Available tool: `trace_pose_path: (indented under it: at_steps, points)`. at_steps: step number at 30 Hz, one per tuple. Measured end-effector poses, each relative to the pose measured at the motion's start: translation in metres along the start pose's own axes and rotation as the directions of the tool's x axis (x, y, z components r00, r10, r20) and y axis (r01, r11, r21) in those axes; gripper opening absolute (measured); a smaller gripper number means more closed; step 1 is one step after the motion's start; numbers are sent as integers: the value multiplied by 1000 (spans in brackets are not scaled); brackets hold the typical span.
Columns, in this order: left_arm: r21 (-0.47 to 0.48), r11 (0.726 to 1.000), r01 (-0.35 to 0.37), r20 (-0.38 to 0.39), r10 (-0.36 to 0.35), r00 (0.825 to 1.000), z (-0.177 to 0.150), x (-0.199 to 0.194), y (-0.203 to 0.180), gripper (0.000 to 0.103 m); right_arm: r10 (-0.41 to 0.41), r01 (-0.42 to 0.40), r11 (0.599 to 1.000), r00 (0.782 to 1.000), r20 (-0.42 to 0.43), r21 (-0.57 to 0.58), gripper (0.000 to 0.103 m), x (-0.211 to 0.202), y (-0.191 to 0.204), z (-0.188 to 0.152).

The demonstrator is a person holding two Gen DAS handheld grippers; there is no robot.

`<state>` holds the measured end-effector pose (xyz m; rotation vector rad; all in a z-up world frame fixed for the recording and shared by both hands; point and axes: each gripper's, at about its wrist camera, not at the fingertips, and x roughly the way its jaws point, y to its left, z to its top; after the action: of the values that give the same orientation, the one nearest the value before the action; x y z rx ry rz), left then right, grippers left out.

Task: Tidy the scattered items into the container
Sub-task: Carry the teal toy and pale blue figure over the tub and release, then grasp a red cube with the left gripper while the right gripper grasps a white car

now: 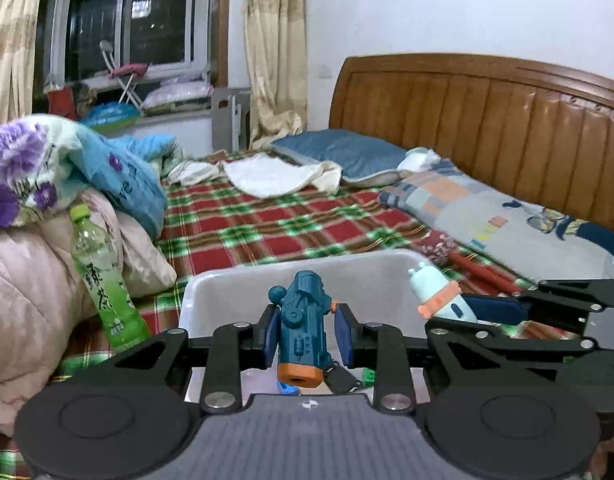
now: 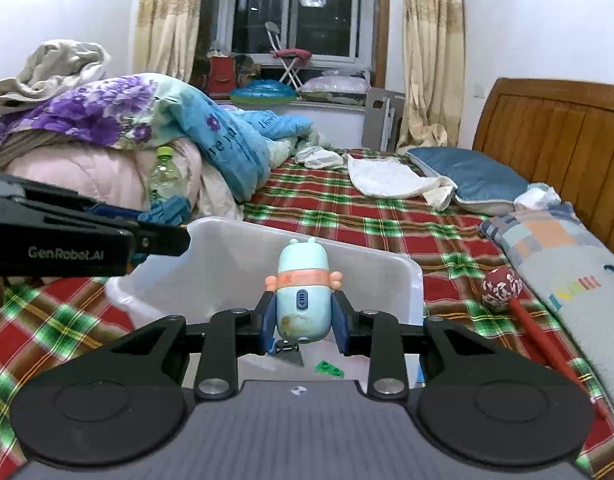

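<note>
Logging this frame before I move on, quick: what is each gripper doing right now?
Left gripper: shut on the dark blue toy, above the white bin.
Right gripper: shut on the light blue toy, also above the bin.

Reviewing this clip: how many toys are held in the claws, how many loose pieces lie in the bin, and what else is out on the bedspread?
Toys held in claws: 2 (dark blue toy, pale blue toy)
Green bricks in the clear bin: 1
Green tea bottles: 1
Red mallets: 1
Total: 5
</note>
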<state>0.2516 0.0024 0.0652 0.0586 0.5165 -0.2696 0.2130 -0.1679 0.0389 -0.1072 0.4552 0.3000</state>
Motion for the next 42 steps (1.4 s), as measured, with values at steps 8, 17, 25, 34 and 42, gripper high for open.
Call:
trace_pose_path:
  at_steps: [8,17,25,34,42]
  points:
    - [-10,1000,-22,-75,21,997,-15,43,5,33,-7,9,999,999,-52,41,33,37,-11,-10]
    - [-15,999,-46,-68,44,997,-23,41,9,53,-45,46,999,997,-57,26,46,41,-13,-13]
    - [-48,999,-9,-22,8,1000,-45,-13,6,53,-25,25,1000,999,-26,6,45,-3,-6,-25]
    - [-22,999,37,-136,-40,990,-121,-41,-16,53,-7,7,1000,998,-63,11,45,-45,3,-60]
    - [15,999,30,-217,-26,976,-169,-26,-20,52,22,-22,1000,989,-147,0,45,-53,4,-105]
